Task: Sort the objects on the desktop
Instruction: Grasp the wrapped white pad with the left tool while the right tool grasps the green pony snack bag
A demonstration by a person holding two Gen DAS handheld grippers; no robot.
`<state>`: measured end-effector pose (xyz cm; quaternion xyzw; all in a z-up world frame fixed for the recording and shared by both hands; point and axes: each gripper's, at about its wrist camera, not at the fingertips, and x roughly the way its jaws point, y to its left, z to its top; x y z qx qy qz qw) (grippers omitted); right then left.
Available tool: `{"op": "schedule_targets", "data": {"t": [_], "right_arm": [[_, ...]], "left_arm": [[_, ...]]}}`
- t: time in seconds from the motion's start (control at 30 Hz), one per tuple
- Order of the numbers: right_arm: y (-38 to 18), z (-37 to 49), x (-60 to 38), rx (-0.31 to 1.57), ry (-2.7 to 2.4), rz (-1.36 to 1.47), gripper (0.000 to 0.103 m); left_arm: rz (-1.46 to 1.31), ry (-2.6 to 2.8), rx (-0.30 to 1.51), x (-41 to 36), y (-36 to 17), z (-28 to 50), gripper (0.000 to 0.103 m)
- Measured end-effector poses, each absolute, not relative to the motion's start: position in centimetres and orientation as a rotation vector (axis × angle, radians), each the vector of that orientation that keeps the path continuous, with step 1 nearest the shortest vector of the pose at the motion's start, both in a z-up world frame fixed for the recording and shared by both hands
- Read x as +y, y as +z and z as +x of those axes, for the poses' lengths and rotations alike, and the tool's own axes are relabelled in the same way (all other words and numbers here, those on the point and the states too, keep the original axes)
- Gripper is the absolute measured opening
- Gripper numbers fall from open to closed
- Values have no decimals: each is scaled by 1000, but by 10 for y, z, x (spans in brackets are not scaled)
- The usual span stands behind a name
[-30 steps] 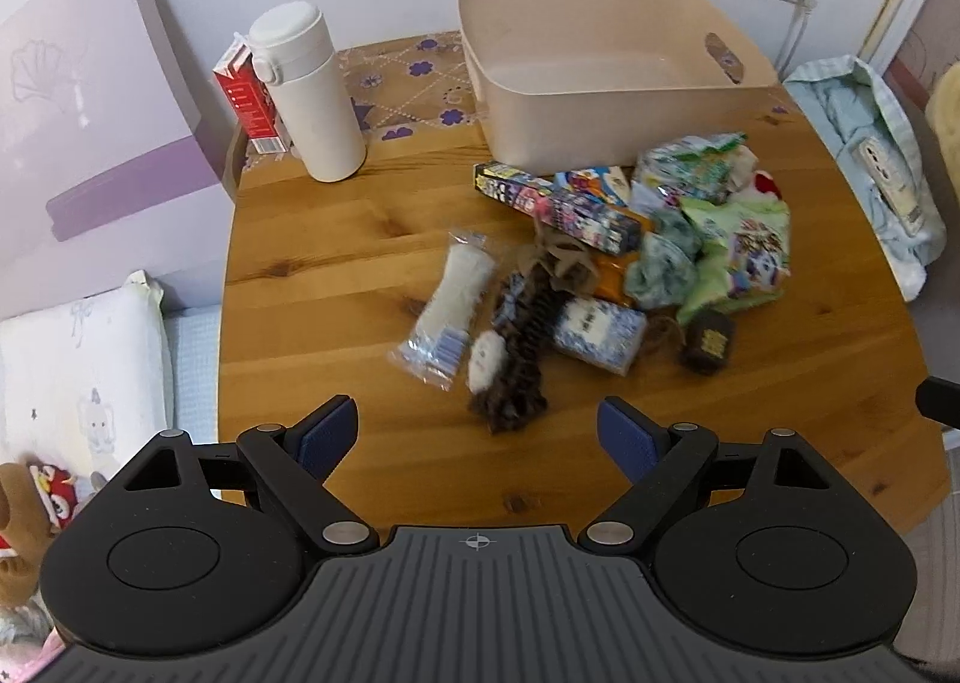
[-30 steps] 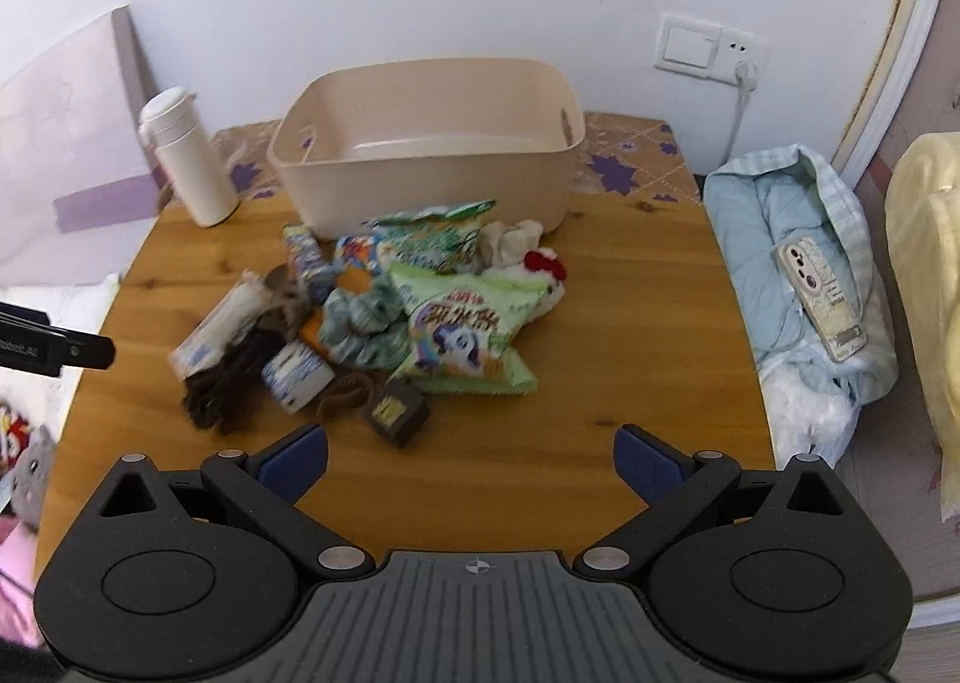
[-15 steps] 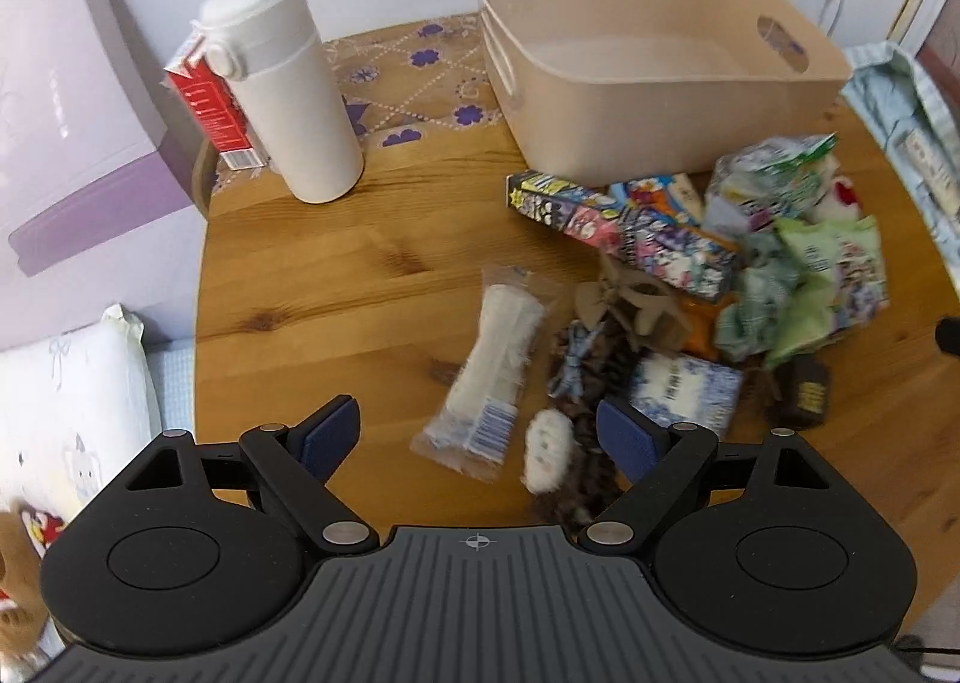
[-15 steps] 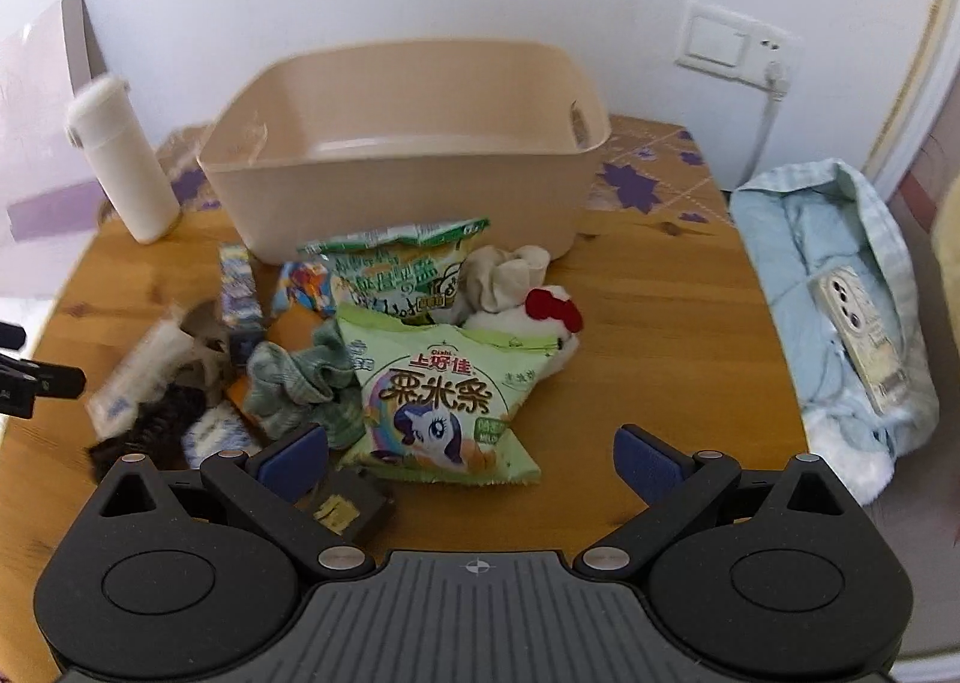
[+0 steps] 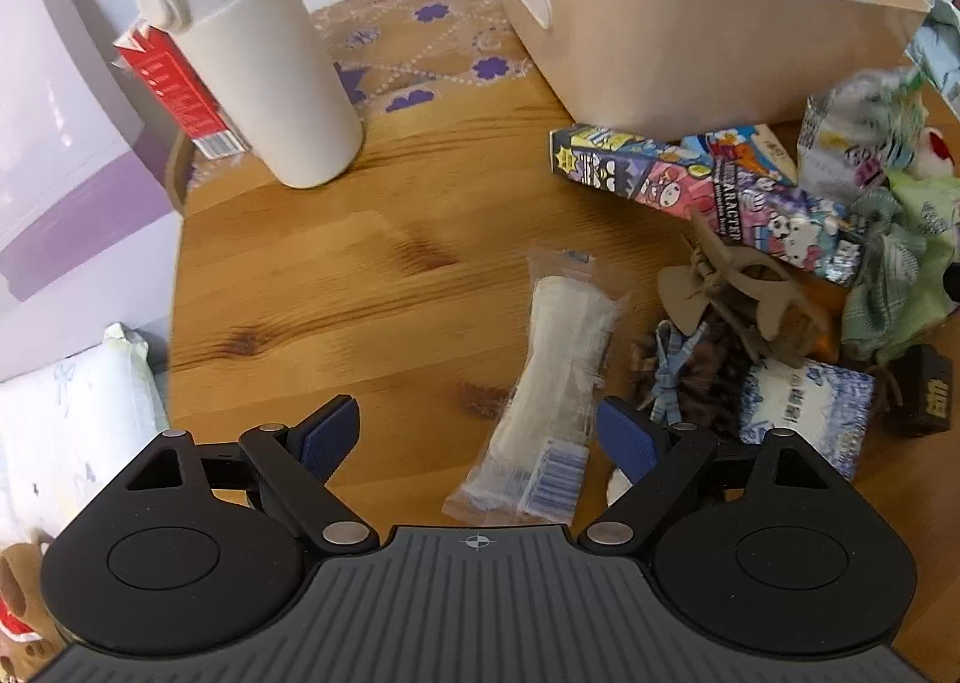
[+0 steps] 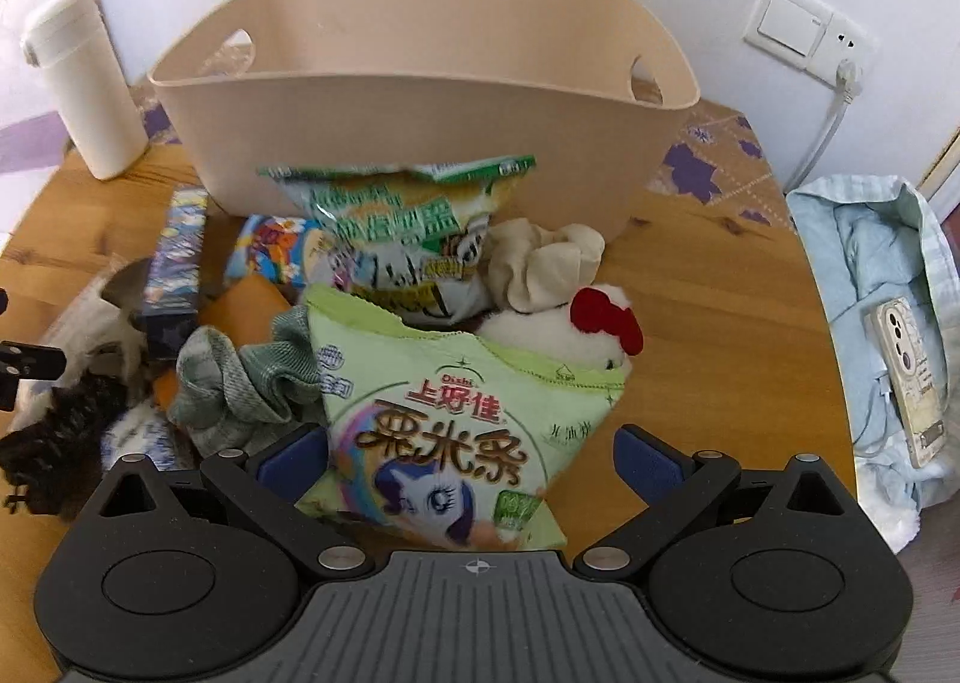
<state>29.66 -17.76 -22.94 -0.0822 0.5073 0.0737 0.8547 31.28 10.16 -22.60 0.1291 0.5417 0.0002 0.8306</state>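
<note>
Both tools closer to pile than a second ago. Left tool (image 5: pixel 477 437) wide open, empty, clear-wrapped packet (image 5: pixel 552 383) between its tips. Right tool (image 6: pixel 471 452) wide open, empty, green snack bag (image 6: pixel 450 431) between tips. Beige bin (image 6: pixel 420 101) beyond, no items visible inside; sorting barely begun, whole pile left on desk (image 5: pixel 336 287).

Two matching black handheld tools

Left tool (image 5: pixel 478 437) and right tool (image 6: pixel 471 450): ribbed grey-black centre with a small crosshair mark, round black housings either side, silver pivot screws, angled black arms tipped with blue pads (image 5: pixel 329 435).
</note>
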Motion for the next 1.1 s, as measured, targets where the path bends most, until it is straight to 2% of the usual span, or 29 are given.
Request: {"op": "schedule_targets", "data": {"t": [0.2,0.27,0.33,0.4,0.43,0.5,0.57,0.63,1.1], "right_arm": [[-236,299,-181,1096,167,-126,89],[-237,299,-184,1101,173,-99,87],[-237,299,-189,1105,182,-65,78],[-236,298,-193,1109,192,-48,73],[-236,298,-195,1111,201,-45,70],[-235,300,-196,1115,219,-53,69],[-233,300,-198,1116,227,-64,67],[-232,298,-201,1115,231,-61,66],[-183,291,-221,1026,296,-33,66]], "left_arm": [[258,-49,1201,103,-245,322,88],[277,-60,1199,100,-250,324,87],[268,-67,1183,100,-251,324,85],[235,-72,1187,98,-250,325,74],[221,-83,1189,97,-249,325,65],[227,-97,1189,91,-247,324,55],[246,-116,1182,85,-246,322,41],[245,-135,1185,80,-246,320,35],[195,-103,1192,93,-228,296,31]]}}
